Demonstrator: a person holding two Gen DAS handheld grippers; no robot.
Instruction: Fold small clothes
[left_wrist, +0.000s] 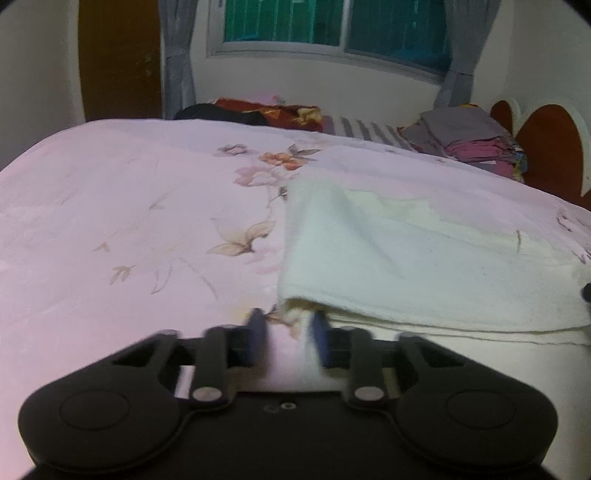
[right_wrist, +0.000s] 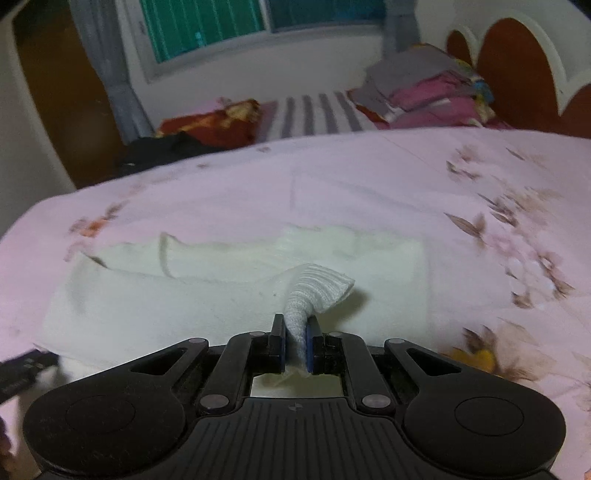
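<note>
A white small cloth (left_wrist: 406, 258) lies partly folded on the pink flowered bedsheet (left_wrist: 129, 221). In the left wrist view my left gripper (left_wrist: 290, 325) is blurred at the cloth's near left corner. Its blue pads stand apart, with the sheet showing between them and a bit of cloth edge at the right pad. In the right wrist view my right gripper (right_wrist: 295, 328) is shut on a bunched corner of the white cloth (right_wrist: 184, 295), lifted a little off the bed. A dark part of the left gripper (right_wrist: 22, 369) shows at the left edge.
A pile of folded clothes (left_wrist: 476, 144) sits at the far right by the red-brown headboard (left_wrist: 546, 147). Red and black fabrics (left_wrist: 258, 112) lie at the far edge below the window (left_wrist: 332, 26). A brown door (left_wrist: 118, 59) stands at the back left.
</note>
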